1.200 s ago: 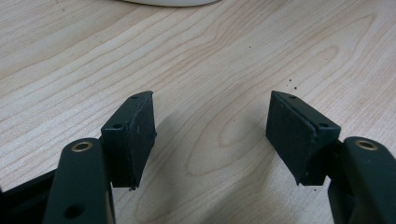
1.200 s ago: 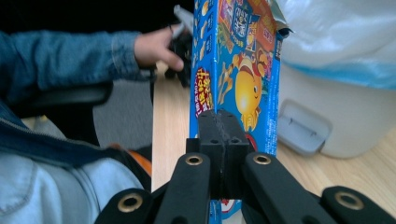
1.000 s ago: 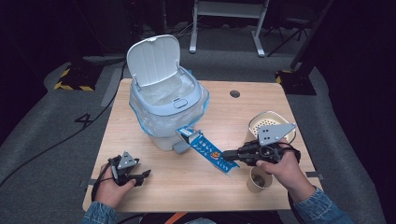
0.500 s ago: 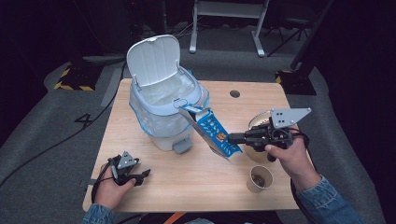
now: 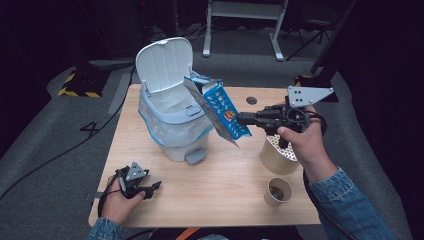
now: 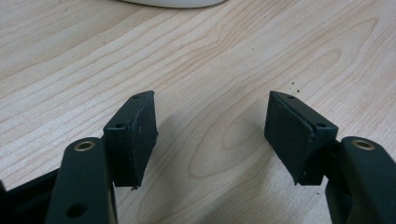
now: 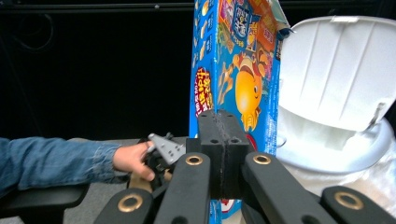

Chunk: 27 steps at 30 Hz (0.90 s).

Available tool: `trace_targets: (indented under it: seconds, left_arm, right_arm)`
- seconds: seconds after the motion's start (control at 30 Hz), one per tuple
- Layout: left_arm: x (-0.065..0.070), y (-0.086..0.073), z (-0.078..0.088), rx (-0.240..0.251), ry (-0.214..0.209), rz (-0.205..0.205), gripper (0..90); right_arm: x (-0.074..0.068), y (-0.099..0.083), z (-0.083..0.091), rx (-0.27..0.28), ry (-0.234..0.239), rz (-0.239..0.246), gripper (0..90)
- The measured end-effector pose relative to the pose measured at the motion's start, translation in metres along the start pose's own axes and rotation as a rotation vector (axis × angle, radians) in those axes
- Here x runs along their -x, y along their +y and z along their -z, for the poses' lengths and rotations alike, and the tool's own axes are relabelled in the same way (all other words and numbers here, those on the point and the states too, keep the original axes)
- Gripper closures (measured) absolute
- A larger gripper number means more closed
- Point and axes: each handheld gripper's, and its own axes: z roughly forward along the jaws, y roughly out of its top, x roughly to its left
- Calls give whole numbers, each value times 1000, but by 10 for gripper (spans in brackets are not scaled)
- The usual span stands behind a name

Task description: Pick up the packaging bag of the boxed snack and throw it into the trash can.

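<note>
Item: flat blue printed cardboard snack box with an orange cartoon fish, held in the air above the light wooden table, tilted, its upper end at the rim of the white plastic pedal bin, its lower end towards the right gripper. Right gripper: black two-jaw tool in the person's right hand, level, pointing at the bin; jaws pressed together on the box's lower edge, as the right gripper view confirms, with the box standing upright above the clamped jaws and the bin's lid just behind it. Bin: lid raised and standing open, clear plastic liner folded over the rim, grey pedal facing the person. Left gripper: black two-jaw tool in the person's left hand, resting low at the near left part of the table, well apart from the box; jaws spread, with bare wood between the pads. Also on the table: a tan cylindrical container with a perforated top, partly behind the right hand, and a small brown paper cup near the front right edge. Sleeves: blue denim on both forearms.
</note>
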Motion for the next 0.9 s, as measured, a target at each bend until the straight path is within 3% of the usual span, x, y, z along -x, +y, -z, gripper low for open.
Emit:
trace_targets:
  seconds: [0.3, 0.37, 0.57, 0.8, 0.9]
  left_arm:
    - [-1, 0, 0, 3, -3, 4, 351]
    - [-4, 0, 0, 9, -11, 25, 369]
    - [-1, 1, -1, 0, 13, 4, 370]
    - [-1, 1, -1, 2, 13, 6, 370]
    - [-1, 1, -1, 2, 13, 6, 369]
  right_arm:
    - [16, 23, -13, 38, -35, 17, 900]
    - [23, 30, -21, 50, -41, 29, 900]
    - [41, 39, -39, 91, -55, 10, 900]
    - [43, 50, -44, 101, -55, 12, 900]
    - [45, 57, -45, 125, -78, 28, 900]
